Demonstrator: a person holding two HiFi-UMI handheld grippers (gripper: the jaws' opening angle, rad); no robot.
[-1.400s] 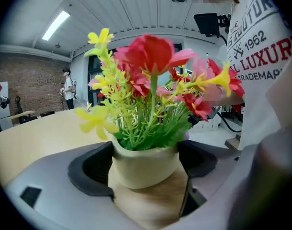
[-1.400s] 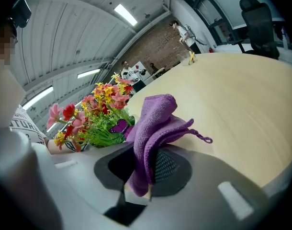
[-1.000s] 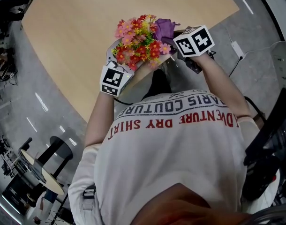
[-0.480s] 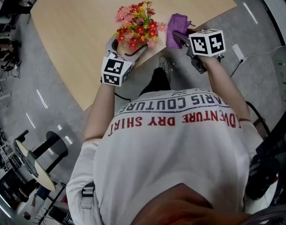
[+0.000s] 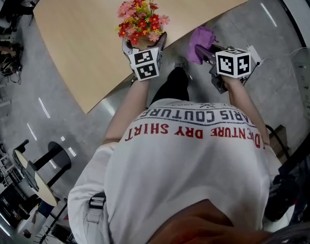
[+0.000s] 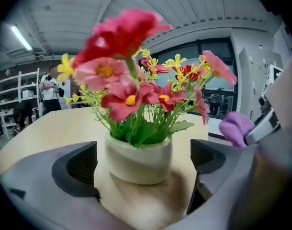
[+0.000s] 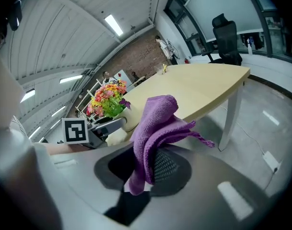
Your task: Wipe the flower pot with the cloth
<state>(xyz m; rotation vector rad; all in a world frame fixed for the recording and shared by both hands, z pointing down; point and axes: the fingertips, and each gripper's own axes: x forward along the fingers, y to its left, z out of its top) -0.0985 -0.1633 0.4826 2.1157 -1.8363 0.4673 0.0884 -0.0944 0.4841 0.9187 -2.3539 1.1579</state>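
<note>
Counter (image 5: 84,34) bears the flower pot (image 6: 139,159); the left gripper (image 5: 144,40) has just opened loose around it; the right gripper (image 7: 146,169) clenches the cloth (image 7: 158,123), well apart; wiping seems done.

I am getting bright, even light from the ceiling strips (image 7: 113,25). Both gripper views are bending and darkening at their edges. The flower pot (image 6: 139,158) is casting a soft shadow; the nearest flowers (image 6: 122,32) are looking blurred.
</note>
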